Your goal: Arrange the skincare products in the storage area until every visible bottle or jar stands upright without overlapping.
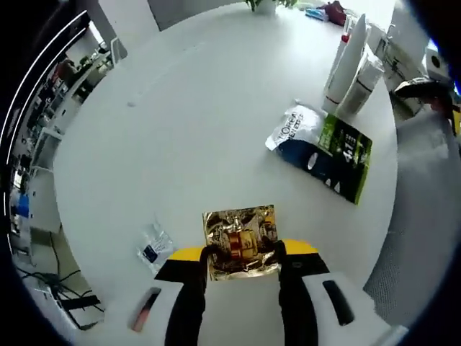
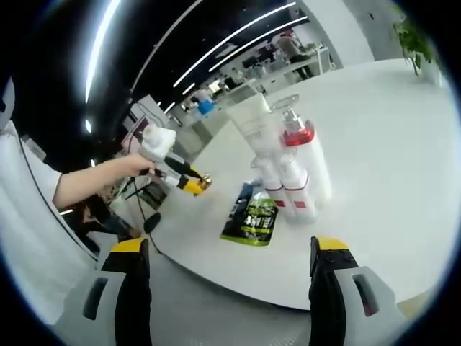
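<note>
My left gripper (image 1: 243, 254) is shut on a gold foil sachet (image 1: 240, 240), held just over the white table (image 1: 180, 137). A green, blue and silver pouch (image 1: 321, 149) lies flat at the right. Past it stand white bottles and tubes (image 1: 351, 68) with red bands, close together. In the right gripper view those bottles (image 2: 288, 169) stand upright in a tight cluster, with the green pouch (image 2: 252, 216) lying in front of them. My right gripper (image 2: 229, 281) is open and holds nothing, off the table's edge. The left gripper (image 2: 180, 176) shows there in a person's hand.
A small clear sachet (image 1: 153, 246) lies near the table's edge at the left, and a reddish stick (image 1: 146, 308) lies by it. A plant (image 1: 268, 4) and small items (image 1: 324, 11) sit at the far side. Office desks (image 2: 245, 65) stand beyond the table.
</note>
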The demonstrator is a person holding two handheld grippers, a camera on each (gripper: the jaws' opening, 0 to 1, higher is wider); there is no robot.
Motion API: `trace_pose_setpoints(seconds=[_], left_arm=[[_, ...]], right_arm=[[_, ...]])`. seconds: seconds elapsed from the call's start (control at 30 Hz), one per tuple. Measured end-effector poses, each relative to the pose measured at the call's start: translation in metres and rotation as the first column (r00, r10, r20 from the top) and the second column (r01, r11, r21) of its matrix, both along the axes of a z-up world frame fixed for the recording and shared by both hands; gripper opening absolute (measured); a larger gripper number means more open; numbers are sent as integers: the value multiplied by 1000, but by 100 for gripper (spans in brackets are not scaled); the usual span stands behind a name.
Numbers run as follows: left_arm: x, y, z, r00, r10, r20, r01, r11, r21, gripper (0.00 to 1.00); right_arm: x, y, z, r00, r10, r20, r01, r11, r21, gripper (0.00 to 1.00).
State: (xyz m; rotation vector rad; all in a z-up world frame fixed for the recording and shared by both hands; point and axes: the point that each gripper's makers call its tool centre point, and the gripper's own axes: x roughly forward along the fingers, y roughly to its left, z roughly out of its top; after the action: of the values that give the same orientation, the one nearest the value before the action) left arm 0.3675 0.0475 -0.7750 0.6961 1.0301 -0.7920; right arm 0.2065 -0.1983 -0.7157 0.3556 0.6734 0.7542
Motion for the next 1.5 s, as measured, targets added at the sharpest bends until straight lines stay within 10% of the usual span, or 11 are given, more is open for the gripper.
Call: trace_pose_setpoints(seconds=[0.3,0.57,1.5], left_arm=[[1,-15,15,967,-253,-36,254,966,40,43],[-2,-30,-1,890,-448,-85,453,890,53,43],[0,-58,-61,848,-506,-155,517,855,40,43]], right_arm=[[1,-2,-1,1000,-1,2,1,1000,-1,92],[1,-1,0,1000,-8,1,8,1000,-2,92],[4,-4,-3,1000,-28,-7,28,999,-19,92]])
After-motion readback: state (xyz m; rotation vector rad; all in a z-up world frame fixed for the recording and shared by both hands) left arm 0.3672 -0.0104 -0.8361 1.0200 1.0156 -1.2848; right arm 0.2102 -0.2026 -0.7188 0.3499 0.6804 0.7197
